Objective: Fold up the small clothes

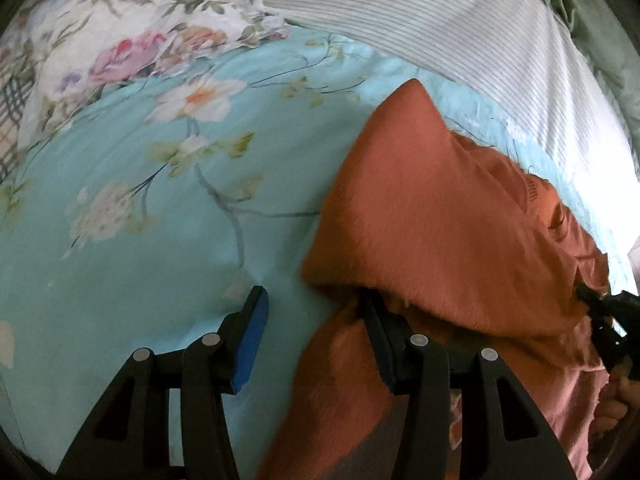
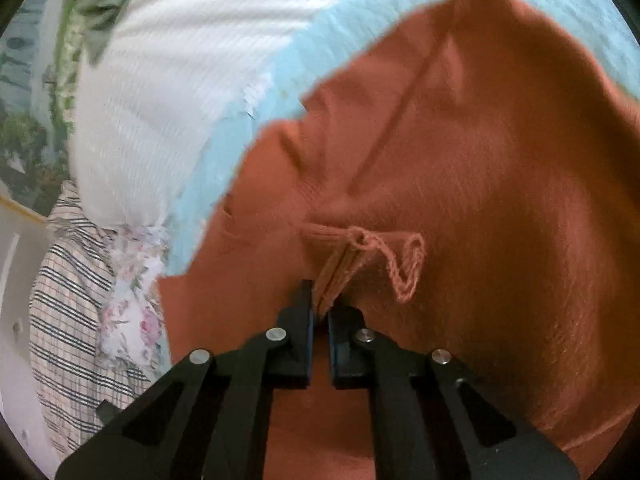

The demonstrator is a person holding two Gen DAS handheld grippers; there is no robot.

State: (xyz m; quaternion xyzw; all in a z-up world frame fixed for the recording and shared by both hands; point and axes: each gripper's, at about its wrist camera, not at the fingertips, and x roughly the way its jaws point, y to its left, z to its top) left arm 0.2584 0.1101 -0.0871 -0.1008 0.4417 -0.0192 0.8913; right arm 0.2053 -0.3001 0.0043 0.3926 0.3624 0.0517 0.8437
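Observation:
An orange knit garment [image 1: 448,216] lies bunched on a turquoise floral bedsheet [image 1: 120,248]. My left gripper [image 1: 312,300] stands open at the garment's left edge. Its blue-padded left finger [image 1: 250,340] rests over bare sheet, and the cloth drapes over its right finger [image 1: 380,344]. Nothing is pinched between the pads. In the right wrist view the garment [image 2: 500,140] fills most of the frame. My right gripper [image 2: 320,308] is shut on a gathered fold of it, beside a loose yarn cord loop [image 2: 404,264]. The right gripper [image 1: 608,320] also shows at the left wrist view's right edge, held by a hand [image 1: 620,396].
A white ribbed pillow [image 1: 460,28] lies beyond the garment, also visible as a pillow [image 2: 168,92] in the right wrist view. A floral quilt [image 1: 132,28] is piled at the far left. Plaid fabric [image 2: 68,300] and green cloth [image 2: 104,4] lie at the bed's edge.

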